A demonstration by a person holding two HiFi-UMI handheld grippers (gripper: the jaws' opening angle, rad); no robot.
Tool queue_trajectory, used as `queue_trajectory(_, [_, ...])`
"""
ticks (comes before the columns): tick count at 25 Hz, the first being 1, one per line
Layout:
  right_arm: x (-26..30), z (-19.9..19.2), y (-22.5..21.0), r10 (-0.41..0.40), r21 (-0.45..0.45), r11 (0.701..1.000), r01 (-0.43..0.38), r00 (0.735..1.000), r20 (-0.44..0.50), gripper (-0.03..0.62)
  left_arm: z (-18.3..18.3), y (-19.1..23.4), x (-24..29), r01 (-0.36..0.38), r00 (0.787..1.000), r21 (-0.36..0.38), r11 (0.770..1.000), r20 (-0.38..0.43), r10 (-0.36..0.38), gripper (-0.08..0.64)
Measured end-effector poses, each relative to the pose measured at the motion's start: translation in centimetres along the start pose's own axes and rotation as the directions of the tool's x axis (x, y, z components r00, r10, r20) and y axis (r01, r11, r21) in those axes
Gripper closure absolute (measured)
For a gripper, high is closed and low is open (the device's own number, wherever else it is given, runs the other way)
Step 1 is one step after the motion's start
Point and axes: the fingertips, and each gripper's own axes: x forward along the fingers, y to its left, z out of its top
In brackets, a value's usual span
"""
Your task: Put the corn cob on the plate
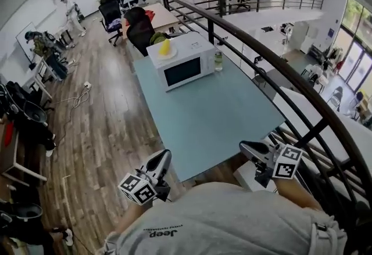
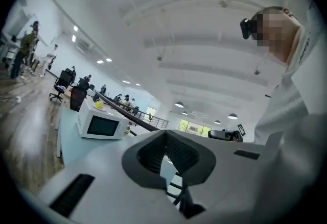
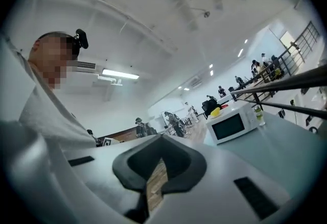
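Left gripper (image 1: 165, 157) and right gripper (image 1: 245, 145) clenched empty (near the torso); corn cob (image 1: 165, 46) seemingly lies on the plate (image 1: 172, 54) already, so next calls for nothing

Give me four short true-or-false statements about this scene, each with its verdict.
1. The corn cob sits on top of the microwave. True.
2. The left gripper holds the corn cob. False: it is shut on nothing, near the table's near edge.
3. A bottle stands on the table beside the microwave. True.
4. The microwave door hangs open. False: it is closed.
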Motion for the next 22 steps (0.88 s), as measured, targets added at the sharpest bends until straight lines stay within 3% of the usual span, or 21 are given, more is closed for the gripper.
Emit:
queue_trajectory(4, [-2.8,2.7,-3.5,0.055,-0.06,0.997,-0.056,0.998,-0.015,0.577,-0.5,-2.4,1.5,-0.117,0.991,0.037,0.992,0.07,0.114,0.541])
queue_trajectory(7, [-5.5,3.1,-6.0,0.122,-0.058,0.99,-0.126,0.991,-0.057,0.577,-2.0,-4.5,2.6,-0.241,0.962,0.003,0.971,0.131,0.238,0.541])
queue_trajectory(10, [-8.4,2.0,-8.1,0.194,-0.103,0.972,-0.21,0.97,-0.149,0.577,-5.5,-7.5,4.6,-0.33,0.935,-0.02,0.944,0.129,0.33,0.541])
queue_trajectory(15, [-9.9,0.2,-11.3,0.299,-0.033,0.949,-0.312,0.931,-0.208,0.577,-9.6,-11.0,6.8,-0.416,0.9,-0.077,0.906,0.106,0.422,0.541])
queue_trajectory(18, [-8.8,0.3,-10.8,0.372,-0.025,0.923,-0.385,0.904,-0.209,0.577,-9.1,-11.8,5.8,-0.474,0.872,-0.059,0.879,0.11,0.477,0.541])
queue_trajectory(20, [-7.9,0.1,-9.8,0.416,-0.014,0.904,-0.428,0.885,-0.21,0.577,-9.2,-11.9,4.6,-0.5,0.853,-0.086,0.862,0.124,0.507,0.541])
queue_trajectory(22, [-7.7,-0.6,-8.5,0.443,-0.022,0.888,-0.46,0.866,-0.231,0.577,-9.6,-12.5,3.9,-0.5,0.847,-0.117,0.858,0.14,0.513,0.541])
